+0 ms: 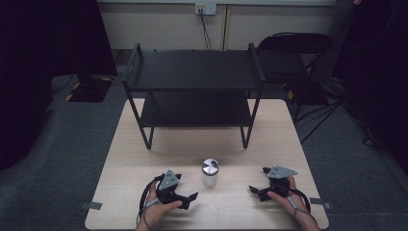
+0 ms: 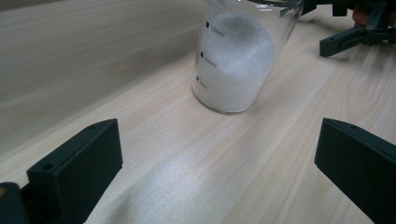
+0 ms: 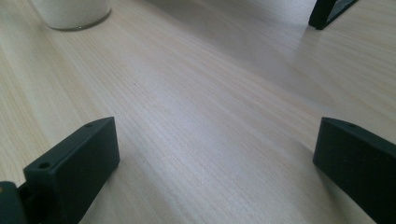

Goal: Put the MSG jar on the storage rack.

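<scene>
A small clear glass jar (image 1: 210,172) with a metal lid stands on the light wooden table (image 1: 144,144), near its front middle. In the left gripper view the jar (image 2: 233,60) carries volume marks and holds a white grainy fill. My left gripper (image 1: 186,187) rests on the table just left of the jar, open, its jaws (image 2: 217,158) wide apart with nothing between them. To the jar's right lies my right gripper (image 1: 258,179), also open and empty (image 3: 217,158). The jar's base (image 3: 70,11) sits at the top left of the right gripper view.
A black two-level metal shelf rack (image 1: 195,72) stands across the far half of the table. Behind the table's right corner is a black folding chair (image 1: 296,48). Bare tabletop lies between the rack and the jar.
</scene>
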{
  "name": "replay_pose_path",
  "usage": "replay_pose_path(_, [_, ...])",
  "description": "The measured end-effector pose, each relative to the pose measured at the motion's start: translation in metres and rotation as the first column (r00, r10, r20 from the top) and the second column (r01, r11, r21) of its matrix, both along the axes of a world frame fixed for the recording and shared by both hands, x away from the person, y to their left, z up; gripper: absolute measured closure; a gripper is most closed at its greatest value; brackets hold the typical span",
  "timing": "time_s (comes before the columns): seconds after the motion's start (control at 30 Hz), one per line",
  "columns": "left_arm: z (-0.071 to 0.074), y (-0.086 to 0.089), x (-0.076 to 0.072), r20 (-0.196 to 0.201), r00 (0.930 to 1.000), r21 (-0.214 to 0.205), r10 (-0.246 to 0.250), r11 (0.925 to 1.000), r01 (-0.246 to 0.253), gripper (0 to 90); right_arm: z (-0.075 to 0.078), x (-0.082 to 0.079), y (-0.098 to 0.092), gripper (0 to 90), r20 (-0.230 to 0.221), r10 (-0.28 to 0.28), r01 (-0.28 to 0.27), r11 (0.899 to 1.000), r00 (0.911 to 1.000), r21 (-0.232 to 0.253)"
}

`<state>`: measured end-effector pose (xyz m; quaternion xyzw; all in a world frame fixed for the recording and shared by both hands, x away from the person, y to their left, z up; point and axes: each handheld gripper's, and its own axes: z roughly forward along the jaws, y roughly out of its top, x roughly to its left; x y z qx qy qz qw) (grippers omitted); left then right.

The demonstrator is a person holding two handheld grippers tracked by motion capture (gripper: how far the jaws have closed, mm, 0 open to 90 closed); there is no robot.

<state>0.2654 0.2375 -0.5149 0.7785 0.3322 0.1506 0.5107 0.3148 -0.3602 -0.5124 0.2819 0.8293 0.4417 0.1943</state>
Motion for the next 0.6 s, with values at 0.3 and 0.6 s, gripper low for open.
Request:
replay_pose_path(0.3, [0.0,-0.0011,-0.0031,0.007,1.0,0.014,-0.003,0.9999,0.003,0.1,0.0,0.0001,0.0,0.0,0.0,0.0,0.0,1.0,1.0,0.0])
replay_pose_path(0.6, [0.0023,-0.005,-0.0018,0.018,0.9998,0.014,-0.005,0.9999,0.005,0.1,-0.0001,0.0002,0.0006,0.0,0.0,-0.002,0.002,1.0,1.0,0.001])
